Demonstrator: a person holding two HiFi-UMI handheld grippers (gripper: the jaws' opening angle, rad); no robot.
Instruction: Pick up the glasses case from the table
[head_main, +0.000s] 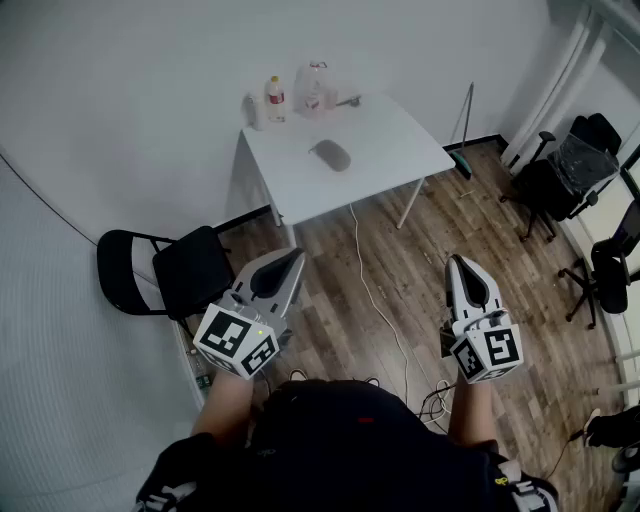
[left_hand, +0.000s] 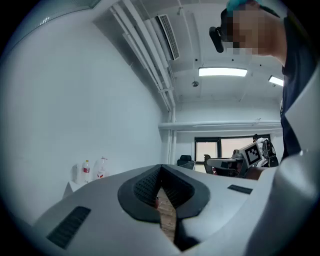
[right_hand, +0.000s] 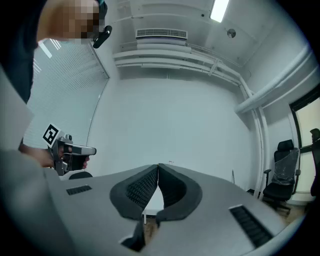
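In the head view, the glasses case lies alone near the middle of the white surface, at about 12 o'clock from me and well apart from both tools. The left hand-held gripper and the right hand-held gripper hang over the wooden floor, both closed and empty. A white cable runs on the floor from the surface toward 6 o'clock, between the two tools; I think a foot could catch in it during the approach. The bottles stand at 11 o'clock from the case, so a reach that goes too far may knock them. In the left gripper view the jaws meet at their tips with nothing between them. The right gripper view shows the same. If the jaws are not opened before arriving, they would push the smooth, rounded case away instead of taking it.
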